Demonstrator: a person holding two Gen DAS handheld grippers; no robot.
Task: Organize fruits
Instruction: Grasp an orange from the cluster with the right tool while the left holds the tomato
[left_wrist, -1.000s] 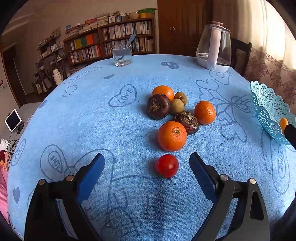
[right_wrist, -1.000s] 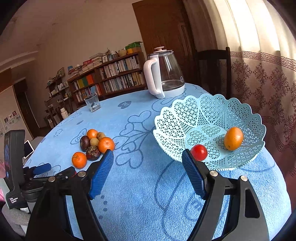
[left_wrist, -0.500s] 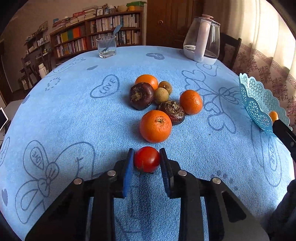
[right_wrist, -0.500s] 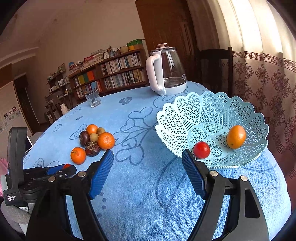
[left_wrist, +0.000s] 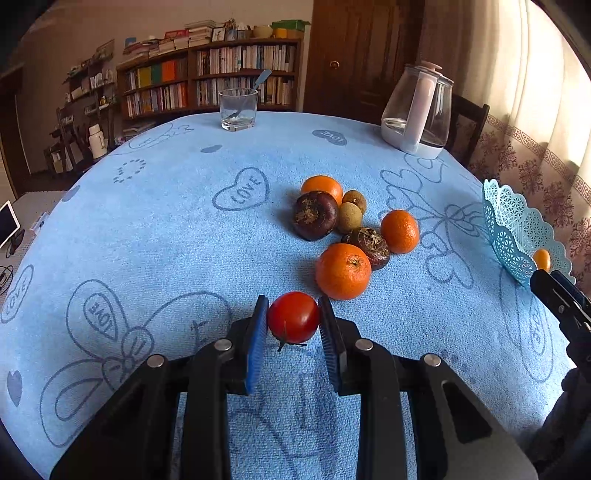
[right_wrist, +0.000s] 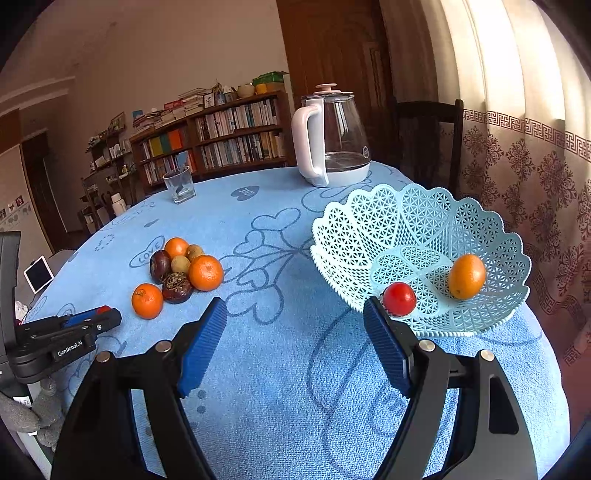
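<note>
Left wrist view: I am holding the tomato (left_wrist: 293, 316) with the left gripper (left_wrist: 293, 323), its blue fingers (left_wrist: 258, 332) pressing on both sides across the widest part, over the near middle of the table (left_wrist: 147, 229). I cannot tell whether it is touching the cloth. Just beyond it are sitting an orange (left_wrist: 343, 270) and the rest of the fruit cluster. I am judging the tomato light, smooth-skinned and soft, so I am wanting only a gentle squeeze at its middle; more could split the skin, less could let it slip. The right gripper (right_wrist: 295, 350) is hanging spread wide and empty, near the basket (right_wrist: 491, 236) at the far right, which is already containing a second tomato (right_wrist: 399, 298) and a small orange fruit (right_wrist: 466, 276).
</note>
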